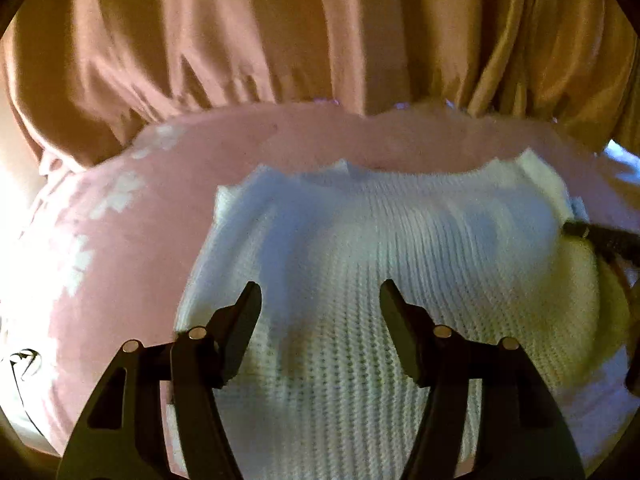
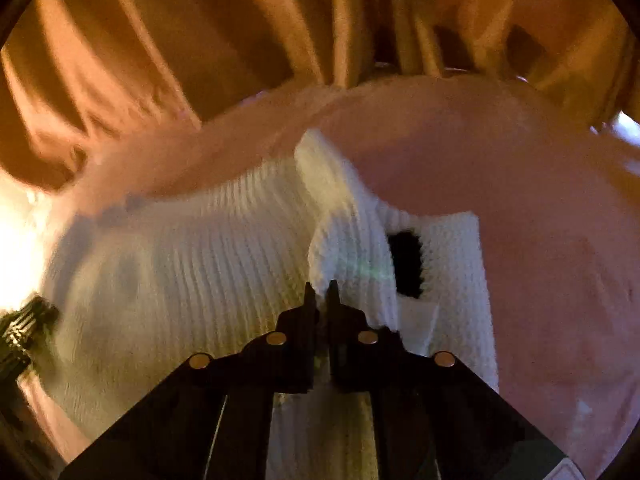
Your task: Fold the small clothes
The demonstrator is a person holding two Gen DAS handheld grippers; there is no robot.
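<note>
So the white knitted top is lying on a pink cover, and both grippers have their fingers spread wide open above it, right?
Not quite. Only the left gripper is spread open over the white knitted top. In the right wrist view, the right gripper is shut, pinching a fold of the knit. The top does lie on the pink cover.

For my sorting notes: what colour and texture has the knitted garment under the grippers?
The knitted garment is white with a ribbed knit, clearest in the left wrist view.
</note>
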